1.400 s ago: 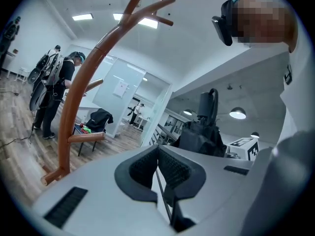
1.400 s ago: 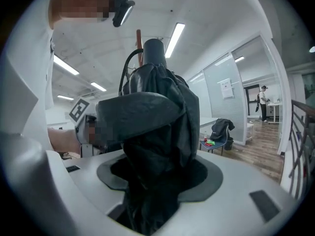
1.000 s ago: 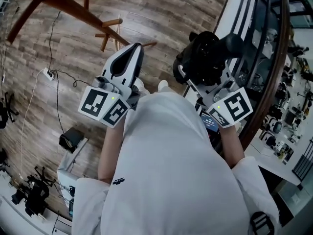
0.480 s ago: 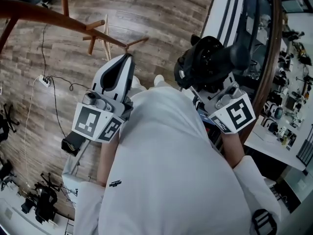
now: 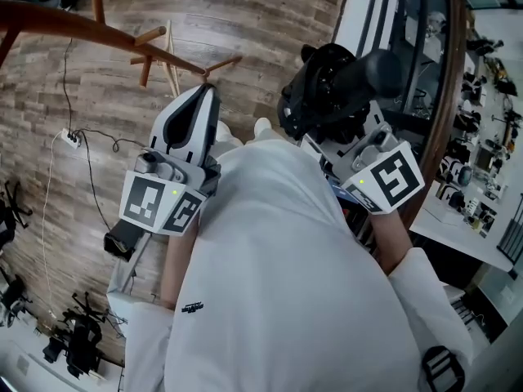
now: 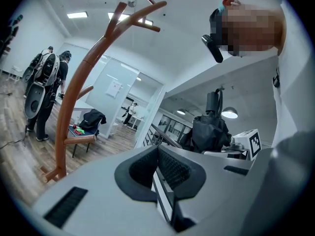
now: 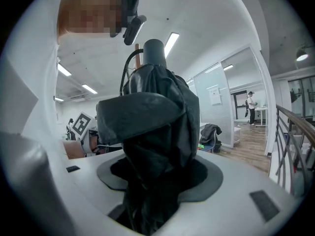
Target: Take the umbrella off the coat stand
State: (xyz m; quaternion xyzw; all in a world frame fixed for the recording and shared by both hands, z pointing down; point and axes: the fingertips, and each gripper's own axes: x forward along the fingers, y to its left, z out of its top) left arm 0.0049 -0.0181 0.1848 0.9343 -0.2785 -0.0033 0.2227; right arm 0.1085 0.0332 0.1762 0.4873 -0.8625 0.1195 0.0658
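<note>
Where the umbrella (image 5: 335,88) is: folded and black, standing upright between the jaws of the right gripper (image 7: 151,183). It is clear of the coat stand (image 5: 98,33) and lies to its right in the head view.
Right jaws: clamped on the bundled fabric of the umbrella's lower part. Its grey cap end rises above them with a thin black loop beside it.
Left gripper (image 5: 208,96): held level with the right one on the other side of the person's white shirt (image 5: 286,284), and apart from the umbrella.
Left jaws: brought together, with nothing between the 2 ribbed pads.
Coat stand: brown wood with a curved trunk and short pegs branching near the top. It shows ahead and to the left in the left gripper view.
Floor (image 5: 245,23): wood-look planks, with a white power strip (image 5: 72,140) and its cables lying on them.
Railing (image 5: 445,96): dark, running along the person's right.
People (image 6: 47,82): standing beyond the stand, at the left edge of the left gripper view.
</note>
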